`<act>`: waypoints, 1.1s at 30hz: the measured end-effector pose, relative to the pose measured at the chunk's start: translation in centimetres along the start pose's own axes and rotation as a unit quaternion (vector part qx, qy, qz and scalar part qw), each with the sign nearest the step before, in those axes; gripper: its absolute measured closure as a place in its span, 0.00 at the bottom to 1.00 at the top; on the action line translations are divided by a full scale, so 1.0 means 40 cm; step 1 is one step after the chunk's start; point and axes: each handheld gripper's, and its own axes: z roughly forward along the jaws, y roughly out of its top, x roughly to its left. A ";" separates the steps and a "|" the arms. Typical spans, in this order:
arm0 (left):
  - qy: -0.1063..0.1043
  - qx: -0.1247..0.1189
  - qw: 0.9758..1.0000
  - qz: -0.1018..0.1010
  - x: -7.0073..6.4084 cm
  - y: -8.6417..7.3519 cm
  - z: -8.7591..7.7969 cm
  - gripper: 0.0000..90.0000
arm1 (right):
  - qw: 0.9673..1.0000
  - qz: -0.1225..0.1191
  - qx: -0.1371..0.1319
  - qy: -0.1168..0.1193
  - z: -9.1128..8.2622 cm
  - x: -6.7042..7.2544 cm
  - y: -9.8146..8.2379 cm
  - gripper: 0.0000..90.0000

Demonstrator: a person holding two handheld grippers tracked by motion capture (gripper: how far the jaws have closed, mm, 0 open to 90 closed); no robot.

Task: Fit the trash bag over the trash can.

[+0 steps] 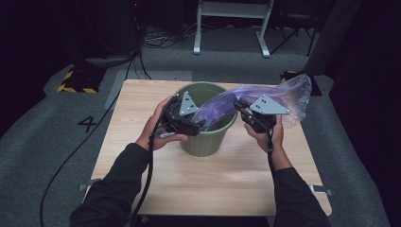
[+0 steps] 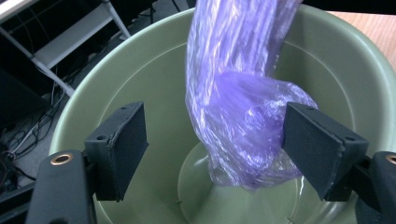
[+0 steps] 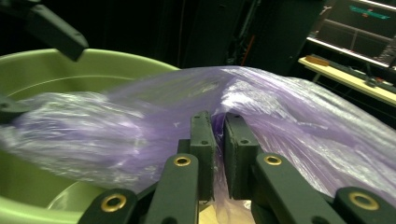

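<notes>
Translucent purple plastic bag [image 1: 246, 99], bunched lengthwise, slants with its lower end inside the upright green bucket [image 1: 208, 137] standing on the counter [image 1: 213, 179]

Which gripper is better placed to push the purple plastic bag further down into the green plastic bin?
Left. The left gripper is open inside the green plastic bin, its jaws either side of the purple plastic bag's bunched end. The right gripper is shut on the bag outside the rim, holding it up.

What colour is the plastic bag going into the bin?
Purple, see-through bag; clearest in the left gripper view.
</notes>
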 end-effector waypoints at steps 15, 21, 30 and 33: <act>-0.044 -0.021 0.999 0.018 -0.034 0.067 0.027 0.25 | 0.998 -0.045 -0.003 0.049 0.002 0.053 0.008 0.92; -0.035 -0.009 0.999 0.037 -0.039 0.072 0.044 0.49 | 0.997 -0.049 -0.008 0.063 -0.008 0.064 0.013 0.91; -0.034 -0.015 0.998 0.055 -0.028 0.063 0.052 0.92 | 0.996 -0.041 -0.016 0.079 -0.020 0.068 0.008 0.85; -0.044 -0.014 0.997 0.054 -0.027 0.063 0.052 0.94 | 0.996 -0.036 -0.018 0.083 -0.021 0.066 0.007 0.86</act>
